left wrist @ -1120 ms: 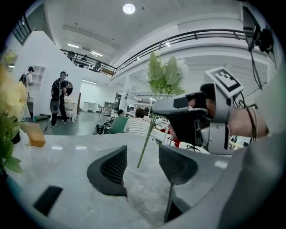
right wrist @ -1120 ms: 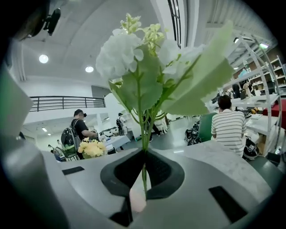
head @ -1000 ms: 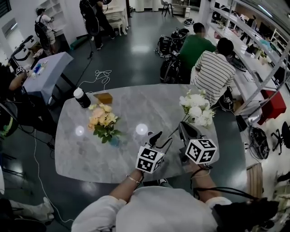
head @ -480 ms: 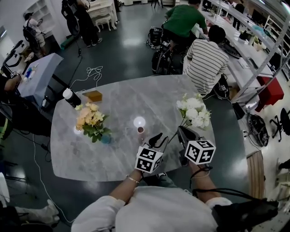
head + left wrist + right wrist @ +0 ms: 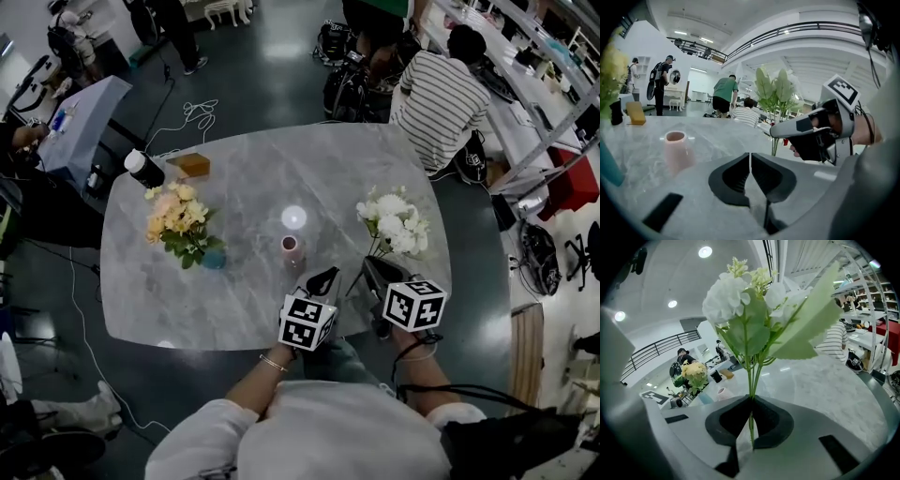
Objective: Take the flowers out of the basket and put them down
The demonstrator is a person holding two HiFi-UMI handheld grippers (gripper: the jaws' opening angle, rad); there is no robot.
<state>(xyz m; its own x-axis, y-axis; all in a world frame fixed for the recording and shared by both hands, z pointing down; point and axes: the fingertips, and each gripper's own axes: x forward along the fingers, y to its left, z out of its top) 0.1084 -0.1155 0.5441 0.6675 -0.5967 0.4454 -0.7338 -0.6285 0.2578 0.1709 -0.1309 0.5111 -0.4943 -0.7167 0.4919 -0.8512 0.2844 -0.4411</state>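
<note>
Having just closed empty, left tool (image 5: 750,155) sits beside right tool (image 5: 751,401) gripping white flowers (image 5: 736,296).

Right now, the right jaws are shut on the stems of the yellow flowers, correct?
Not quite: the colour is wrong. The right gripper has its jaws shut on the stems of the white flowers, as the right gripper view shows. The yellow flowers stand apart from it, at the left of the head view, and no gripper touches them.
</note>
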